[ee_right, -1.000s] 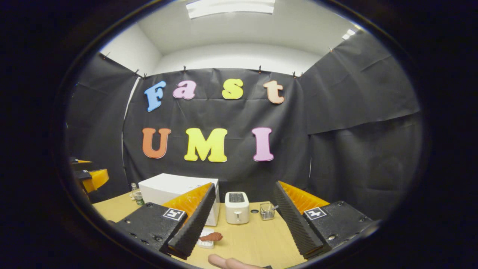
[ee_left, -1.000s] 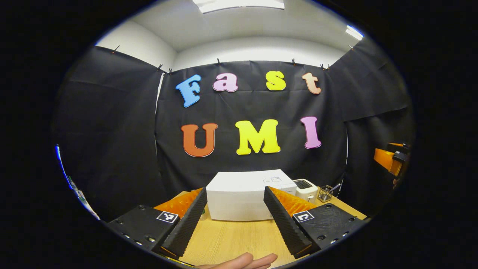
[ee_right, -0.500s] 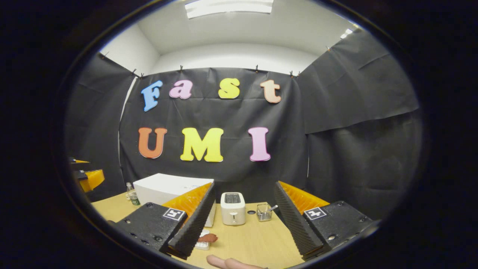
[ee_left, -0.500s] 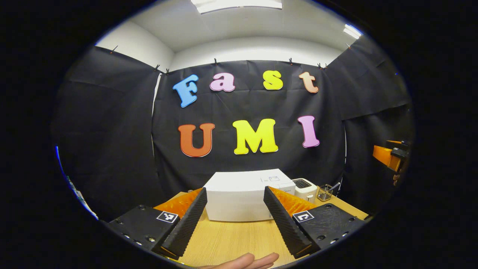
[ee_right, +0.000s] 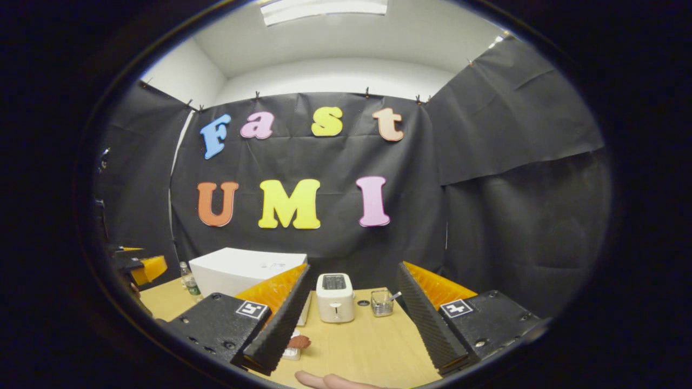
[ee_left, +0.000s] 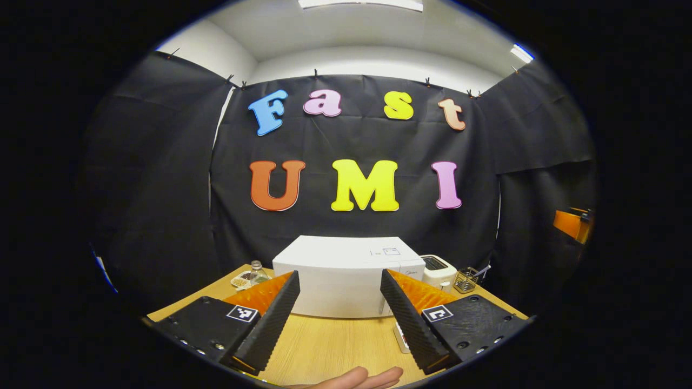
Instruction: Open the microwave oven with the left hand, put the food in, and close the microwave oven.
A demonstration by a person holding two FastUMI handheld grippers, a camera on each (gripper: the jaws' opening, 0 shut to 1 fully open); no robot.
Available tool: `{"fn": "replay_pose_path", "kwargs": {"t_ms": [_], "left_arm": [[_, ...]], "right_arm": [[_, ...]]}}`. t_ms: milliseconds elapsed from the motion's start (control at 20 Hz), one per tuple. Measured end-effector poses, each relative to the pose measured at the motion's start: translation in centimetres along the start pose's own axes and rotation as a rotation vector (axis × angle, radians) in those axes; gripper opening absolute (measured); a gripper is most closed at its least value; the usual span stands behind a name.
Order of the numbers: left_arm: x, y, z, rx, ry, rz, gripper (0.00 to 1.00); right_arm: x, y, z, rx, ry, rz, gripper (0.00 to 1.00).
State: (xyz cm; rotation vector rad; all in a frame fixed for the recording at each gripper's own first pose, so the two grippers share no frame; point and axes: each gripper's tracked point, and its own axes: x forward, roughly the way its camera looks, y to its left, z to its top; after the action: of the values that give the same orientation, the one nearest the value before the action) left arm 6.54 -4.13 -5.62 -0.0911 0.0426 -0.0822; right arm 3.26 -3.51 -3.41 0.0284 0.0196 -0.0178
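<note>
A white microwave oven [ee_left: 346, 275] stands shut at the back of the wooden table [ee_left: 330, 346], straight ahead in the left gripper view. My left gripper [ee_left: 338, 324] is open and empty, well short of it. In the right gripper view the microwave [ee_right: 243, 270] sits at the left. A reddish-brown piece of food [ee_right: 298, 341] lies on a small white dish [ee_right: 292, 352] near its front corner. My right gripper [ee_right: 348, 329] is open with nothing between its fingers, and its left finger partly hides the dish.
A white toaster [ee_right: 335, 297] and a small glass holder with a utensil [ee_right: 383, 303] stand right of the microwave. A bottle [ee_left: 258, 272] and a small dish [ee_left: 240, 281] sit left of it. A fingertip [ee_left: 351, 378] shows at the bottom edge.
Both grippers have tilted down slightly and moved a little; the microwave's front and the bottle to its left have come into the left gripper view. Both stay open.
</note>
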Motion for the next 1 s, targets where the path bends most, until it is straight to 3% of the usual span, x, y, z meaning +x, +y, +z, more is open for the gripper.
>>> {"fn": "replay_pose_path", "kwargs": {"t_ms": [50,250,300,700,1000], "left_arm": [[0.8,-0.5,-0.4,-0.009,-0.006,-0.021,0.95],[4.3,-1.5,-3.4,-0.007,0.002,-0.052,0.94],[5.2,-1.9,-4.2,-0.004,0.012,-0.053,0.94],[11.7,-7.4,-10.3,-0.028,0.088,-0.168,0.94],[16.3,-9.7,-16.0,0.021,0.170,-0.144,0.94]], "right_arm": [[0.1,-0.2,0.1,-0.003,-0.009,-0.004,1.00],[0.4,-1.0,-0.1,0.008,-0.029,-0.018,1.00],[0.5,-1.1,-0.3,0.009,-0.028,-0.015,0.91],[0.7,-2.0,-1.4,0.026,-0.030,0.003,0.91],[1.0,-3.0,-3.3,0.041,-0.012,0.005,0.91]]}}
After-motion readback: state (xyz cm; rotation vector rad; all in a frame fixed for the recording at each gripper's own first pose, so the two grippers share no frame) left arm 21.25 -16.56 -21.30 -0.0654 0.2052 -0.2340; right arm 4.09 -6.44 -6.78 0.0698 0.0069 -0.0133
